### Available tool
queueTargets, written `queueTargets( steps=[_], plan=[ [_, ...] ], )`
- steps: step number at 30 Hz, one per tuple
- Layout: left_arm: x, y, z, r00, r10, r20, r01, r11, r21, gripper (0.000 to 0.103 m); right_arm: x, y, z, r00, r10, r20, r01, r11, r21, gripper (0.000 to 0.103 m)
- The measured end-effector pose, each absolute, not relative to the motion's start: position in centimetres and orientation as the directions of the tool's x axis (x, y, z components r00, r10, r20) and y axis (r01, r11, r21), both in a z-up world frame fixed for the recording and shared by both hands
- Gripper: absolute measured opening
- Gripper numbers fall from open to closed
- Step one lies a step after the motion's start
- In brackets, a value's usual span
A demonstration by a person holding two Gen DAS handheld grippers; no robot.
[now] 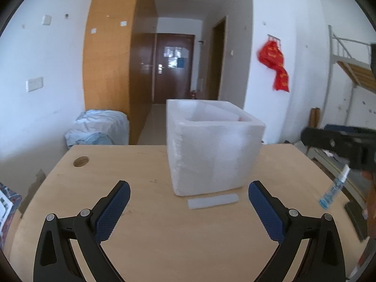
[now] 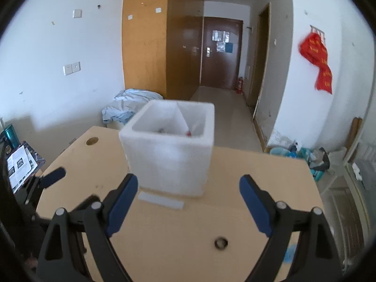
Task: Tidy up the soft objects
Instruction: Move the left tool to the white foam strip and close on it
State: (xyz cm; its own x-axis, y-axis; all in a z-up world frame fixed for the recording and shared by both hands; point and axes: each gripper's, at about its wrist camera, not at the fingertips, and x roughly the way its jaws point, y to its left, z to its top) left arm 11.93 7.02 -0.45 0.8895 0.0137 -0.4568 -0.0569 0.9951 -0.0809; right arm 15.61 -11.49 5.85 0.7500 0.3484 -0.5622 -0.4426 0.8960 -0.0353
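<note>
A white foam box (image 1: pixel 211 150) stands on the wooden table (image 1: pixel 145 223), open at the top; it also shows in the right wrist view (image 2: pixel 171 157). Inside it I see something small and red (image 2: pixel 188 133) and a dim grey shape, both mostly hidden. A flat white foam strip (image 1: pixel 213 200) lies on the table in front of the box, also in the right wrist view (image 2: pixel 161 200). My left gripper (image 1: pixel 189 193) is open and empty just short of the strip. My right gripper (image 2: pixel 189 186) is open and empty, above the table before the box.
The table has a round cable hole at the far left (image 1: pixel 81 161) and another near the front (image 2: pixel 221 242). A blue-and-white spray bottle (image 1: pixel 333 188) shows at the right table edge. A bundle of pale bedding (image 1: pixel 98 129) lies behind the table. Papers (image 2: pixel 21 164) lie at the left.
</note>
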Motion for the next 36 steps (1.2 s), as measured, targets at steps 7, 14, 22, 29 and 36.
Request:
queueTargets(
  steps=[7, 14, 22, 29, 36],
  plan=[
    [11.6, 6.0, -1.3, 0.888, -0.025, -0.459, -0.022, 0.995, -0.097, 0.101, 13.9, -14.3, 2.7, 0.741, 0.314, -0.593, -0.381, 0.924, 0.012, 0.091],
    [12.4, 3.7, -2.7, 0.874, -0.044, -0.484, 0.026, 0.999, -0.044, 0.101, 14.3, -15.7, -0.8, 0.71, 0.265, -0.652, -0.334, 0.942, 0.02, 0.091],
    [15.3, 3.1, -3.6, 0.85, -0.064, -0.524, 0.05, 0.998, -0.041, 0.101, 15.5, -16.5, -4.1, 0.678, 0.21, -0.704, -0.31, 0.951, -0.015, 0.091],
    [18.6, 2.2, -5.6, 0.814, -0.147, -0.562, 0.162, 0.987, -0.025, 0.101, 16.8, -17.4, -6.0, 0.647, 0.2, -0.736, -0.307, 0.952, -0.011, 0.091],
    [21.0, 1.8, -7.2, 0.777, -0.212, -0.592, 0.245, 0.969, -0.025, 0.101, 17.3, -17.4, -6.7, 0.623, 0.222, -0.75, -0.329, 0.944, 0.007, 0.091]
  ],
)
